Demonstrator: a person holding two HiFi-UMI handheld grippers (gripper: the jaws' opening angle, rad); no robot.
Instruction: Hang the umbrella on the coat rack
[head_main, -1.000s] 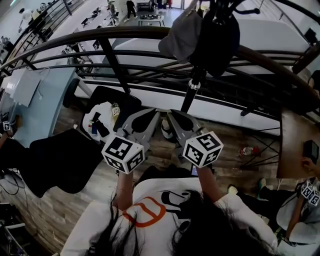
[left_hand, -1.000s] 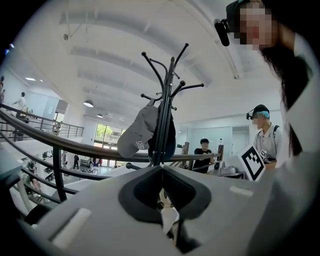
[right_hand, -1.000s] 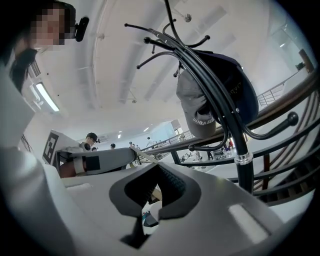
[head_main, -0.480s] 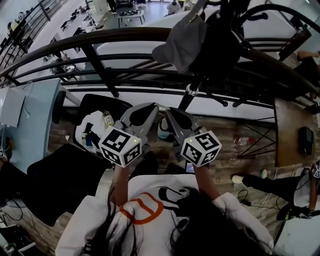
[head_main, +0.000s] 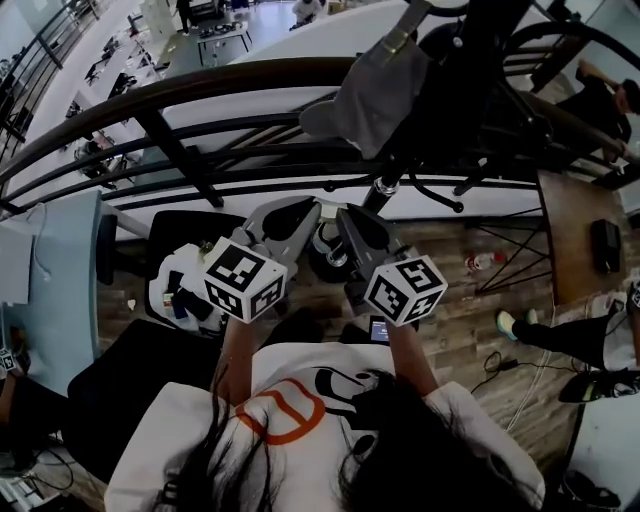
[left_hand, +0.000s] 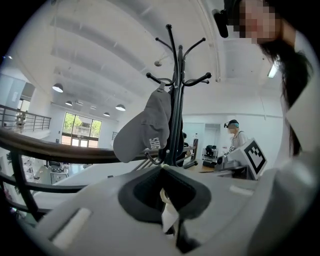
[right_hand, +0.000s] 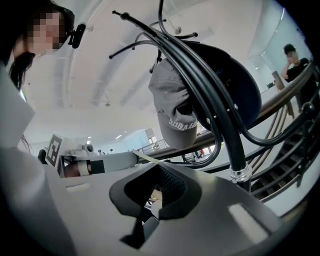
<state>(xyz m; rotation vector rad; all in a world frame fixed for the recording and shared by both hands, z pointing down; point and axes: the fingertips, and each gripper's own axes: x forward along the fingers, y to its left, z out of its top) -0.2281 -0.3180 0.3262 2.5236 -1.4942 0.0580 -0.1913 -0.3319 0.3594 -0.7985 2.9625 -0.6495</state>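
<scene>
Only gripper views show txt on grey cap (left_hand: 142, 132) on coat rack (left_hand: 173, 75).

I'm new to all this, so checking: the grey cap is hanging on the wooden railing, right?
No: the grey cap hangs on the black coat rack, not on the railing. The left gripper view shows this.

Grey cap (head_main: 372, 92) and railing (head_main: 200, 86) crowd the coat rack (head_main: 384, 192) ahead.
</scene>
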